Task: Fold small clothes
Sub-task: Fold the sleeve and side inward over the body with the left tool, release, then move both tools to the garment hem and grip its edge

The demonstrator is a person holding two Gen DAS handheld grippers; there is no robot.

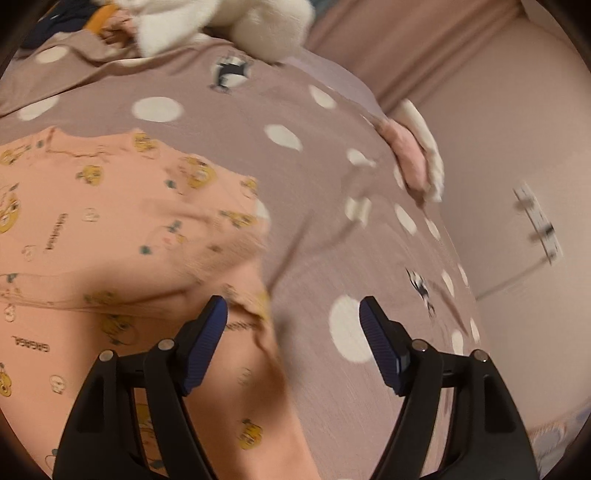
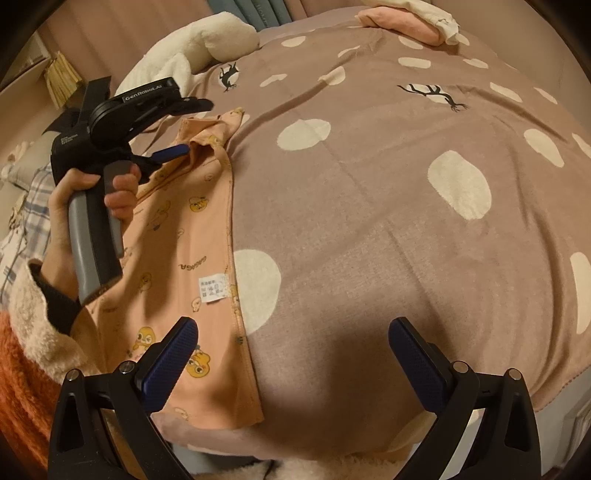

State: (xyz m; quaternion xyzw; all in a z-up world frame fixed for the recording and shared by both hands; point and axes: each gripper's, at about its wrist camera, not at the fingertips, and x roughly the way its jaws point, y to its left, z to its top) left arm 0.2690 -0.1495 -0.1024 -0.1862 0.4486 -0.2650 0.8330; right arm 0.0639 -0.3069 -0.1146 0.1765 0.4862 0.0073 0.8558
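Note:
A peach garment (image 1: 110,221) with yellow cartoon prints lies spread on a taupe blanket with white dots (image 1: 314,221). My left gripper (image 1: 291,310) is open just above the garment's right edge, with only cloth and blanket below and nothing pinched between the pads. In the right wrist view the left gripper (image 2: 192,127) is held by a hand (image 2: 70,206) over the garment's far end (image 2: 207,147), where the cloth is bunched up. The garment (image 2: 184,240) shows a white label (image 2: 212,290). My right gripper (image 2: 291,328) is open over the blanket (image 2: 369,184) beside the garment's near edge.
A small stack of folded pink and white clothes (image 2: 406,22) sits at the far edge of the bed, also in the left view (image 1: 410,162). A white plush toy (image 2: 199,48) lies at the far left. A fleece sleeve (image 2: 33,314) is at lower left.

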